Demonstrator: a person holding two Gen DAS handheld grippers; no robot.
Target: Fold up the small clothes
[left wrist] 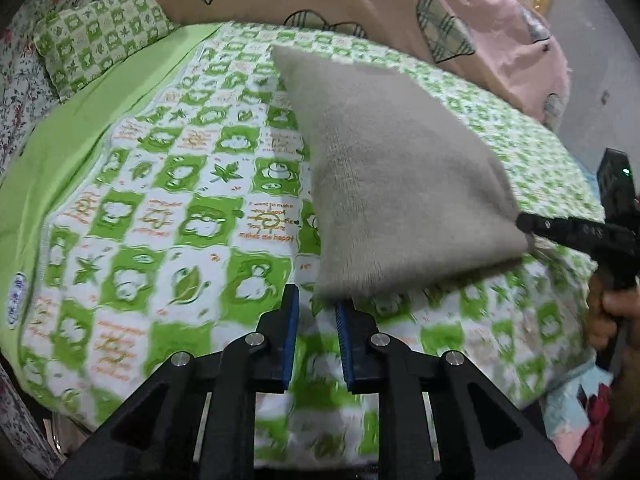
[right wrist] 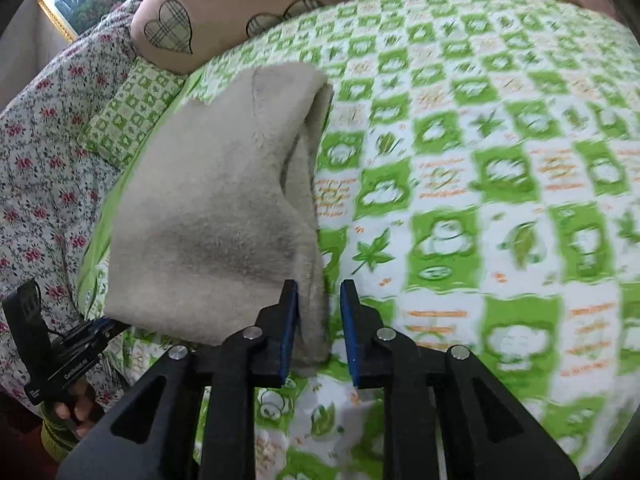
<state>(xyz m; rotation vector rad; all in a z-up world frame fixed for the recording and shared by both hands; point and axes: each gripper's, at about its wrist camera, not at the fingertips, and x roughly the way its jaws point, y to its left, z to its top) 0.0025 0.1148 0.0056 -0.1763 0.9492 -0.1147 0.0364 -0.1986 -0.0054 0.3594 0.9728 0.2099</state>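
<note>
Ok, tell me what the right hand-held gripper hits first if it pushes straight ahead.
Probably the grey fuzzy garment: its near edge already lies between the open jaws of the right hand-held gripper, above the green checked bedsheet. Depth is unclear.

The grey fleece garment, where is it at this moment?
The grey fleece garment lies folded on the green checked sheet, ahead of the left gripper. In the right wrist view its near corner sits between the open fingers of the right gripper.

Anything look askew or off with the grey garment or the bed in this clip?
Nothing damaged or spilled. The folded grey fleece garment lies on the green checked bedsheet, its layers slightly uneven along the right edge, where one fold gapes. Both the left gripper and the right gripper have open jaws at the garment's near edge.
</note>
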